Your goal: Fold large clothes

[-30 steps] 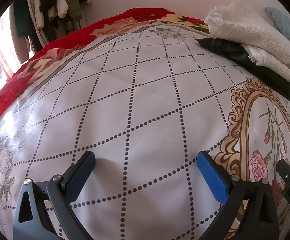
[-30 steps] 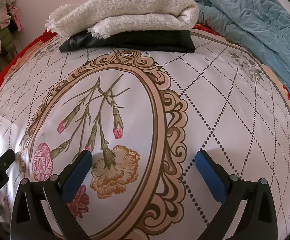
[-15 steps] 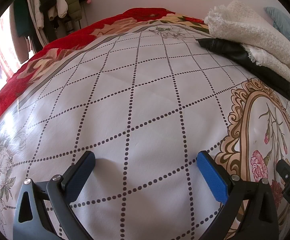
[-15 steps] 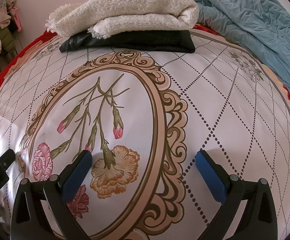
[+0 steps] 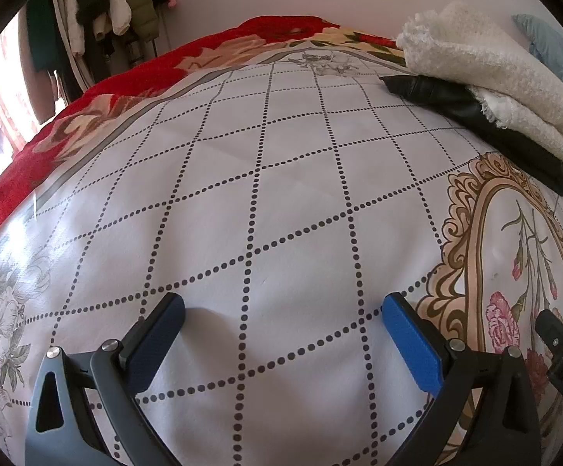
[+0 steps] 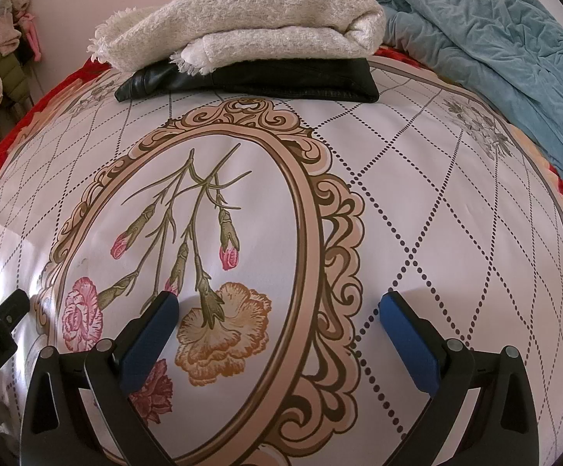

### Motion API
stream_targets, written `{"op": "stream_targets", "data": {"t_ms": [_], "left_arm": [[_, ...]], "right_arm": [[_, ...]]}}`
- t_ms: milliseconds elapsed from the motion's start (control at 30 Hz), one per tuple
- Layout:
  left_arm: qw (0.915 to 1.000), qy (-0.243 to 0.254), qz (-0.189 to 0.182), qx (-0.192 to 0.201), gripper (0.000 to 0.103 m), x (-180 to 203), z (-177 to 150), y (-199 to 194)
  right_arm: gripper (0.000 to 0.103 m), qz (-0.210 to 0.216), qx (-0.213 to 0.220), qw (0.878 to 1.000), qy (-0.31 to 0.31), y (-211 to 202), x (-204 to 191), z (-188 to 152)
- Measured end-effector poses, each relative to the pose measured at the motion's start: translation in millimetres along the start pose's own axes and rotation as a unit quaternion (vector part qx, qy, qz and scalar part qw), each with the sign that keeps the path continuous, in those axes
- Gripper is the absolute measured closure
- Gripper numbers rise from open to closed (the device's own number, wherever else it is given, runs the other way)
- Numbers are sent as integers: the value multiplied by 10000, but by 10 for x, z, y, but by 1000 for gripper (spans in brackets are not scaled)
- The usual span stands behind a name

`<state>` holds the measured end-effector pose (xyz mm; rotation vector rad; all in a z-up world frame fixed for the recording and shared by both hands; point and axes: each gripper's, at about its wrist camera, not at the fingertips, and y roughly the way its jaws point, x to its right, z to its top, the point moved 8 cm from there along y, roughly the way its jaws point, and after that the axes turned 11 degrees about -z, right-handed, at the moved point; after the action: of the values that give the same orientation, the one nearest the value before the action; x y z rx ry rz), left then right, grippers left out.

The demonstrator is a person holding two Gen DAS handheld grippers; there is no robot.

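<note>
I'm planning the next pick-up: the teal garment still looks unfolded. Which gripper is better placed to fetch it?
Probably the right. The teal garment lies crumpled at the far right of the bed, ahead of the open right gripper. From the left gripper, also open and empty, only a sliver shows behind the cream sweater.

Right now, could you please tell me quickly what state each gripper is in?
Left gripper: open, holding nothing, above the printed bedsheet.
Right gripper: open, holding nothing, above the same sheet's flower medallion.
</note>
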<state>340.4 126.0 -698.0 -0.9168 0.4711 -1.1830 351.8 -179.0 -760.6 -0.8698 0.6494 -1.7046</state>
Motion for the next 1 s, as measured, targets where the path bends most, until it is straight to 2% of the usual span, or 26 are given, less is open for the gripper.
{"op": "stream_targets", "data": {"t_ms": [1000], "left_arm": [[10000,-30,-1,-52,0,-7,-2,18]], "right_arm": [[0,8,9,10000,-13,-1,-1,8]]}}
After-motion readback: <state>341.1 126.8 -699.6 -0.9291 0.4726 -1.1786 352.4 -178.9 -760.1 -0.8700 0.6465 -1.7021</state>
